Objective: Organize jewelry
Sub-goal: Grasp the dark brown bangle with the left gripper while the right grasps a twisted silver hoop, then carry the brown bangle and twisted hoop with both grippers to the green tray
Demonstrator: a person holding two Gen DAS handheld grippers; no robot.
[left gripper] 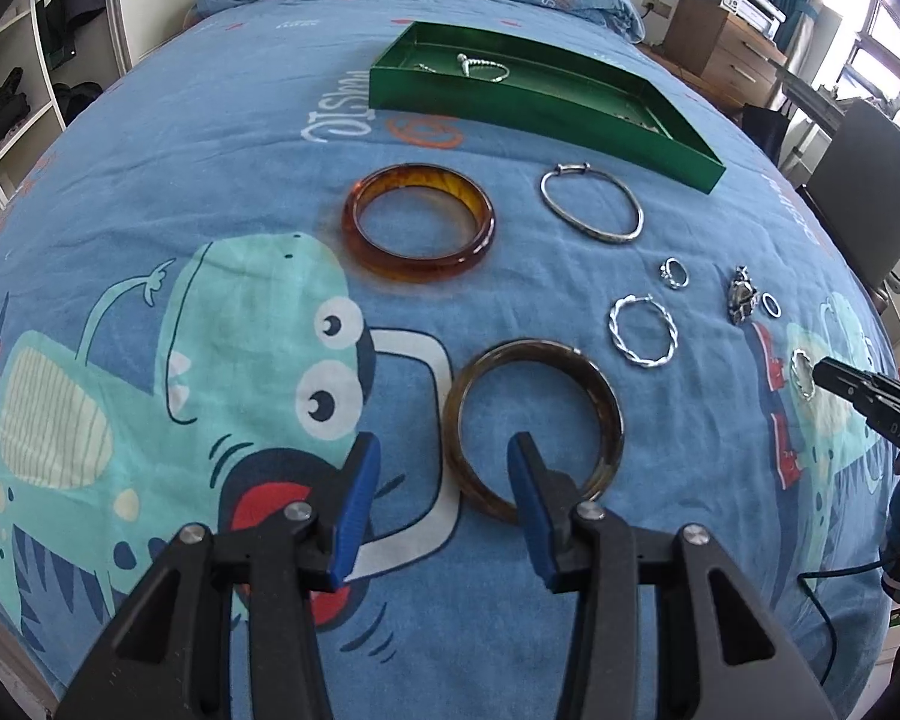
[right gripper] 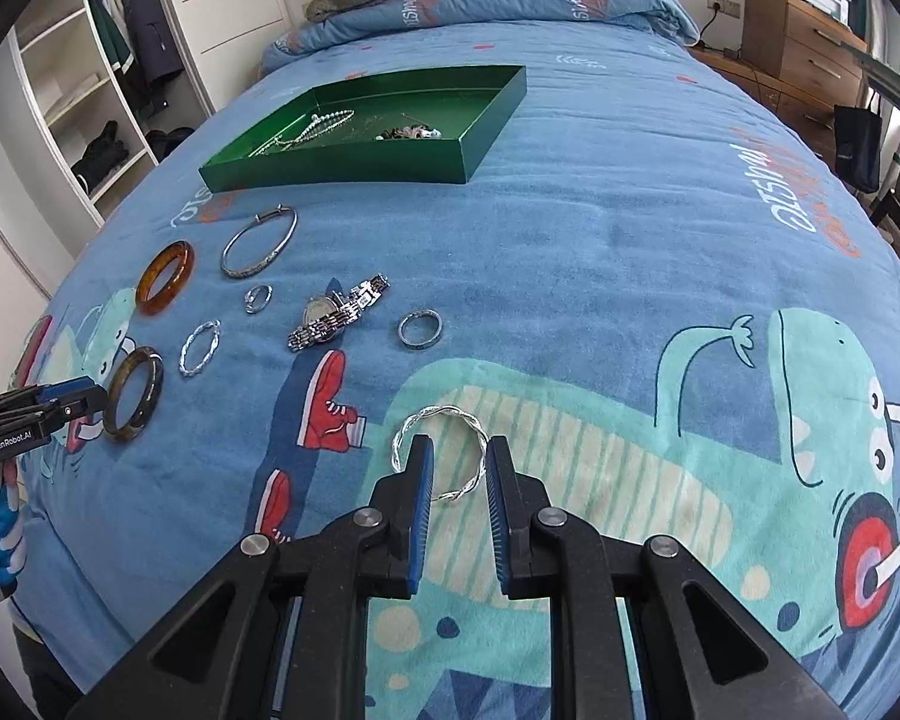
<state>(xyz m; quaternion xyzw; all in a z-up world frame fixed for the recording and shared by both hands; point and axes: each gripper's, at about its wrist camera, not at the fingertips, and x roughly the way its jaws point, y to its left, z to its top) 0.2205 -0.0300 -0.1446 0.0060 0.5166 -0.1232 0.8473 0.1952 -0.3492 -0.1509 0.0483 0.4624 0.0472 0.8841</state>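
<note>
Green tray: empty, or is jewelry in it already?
Not empty. The green tray holds a silver chain toward its left and a small dark cluster of pieces near the middle; the rest is bare floor.

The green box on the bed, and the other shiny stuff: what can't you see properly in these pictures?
- Green box, left wrist view: its near wall hides part of the floor.
- Pile in the box, right wrist view: too small to identify.
- Twisted silver bangle, right wrist view: the right claw covers parts of the ring.
- Dark bangle, left wrist view: the left claw finger covers its near edge.
</note>
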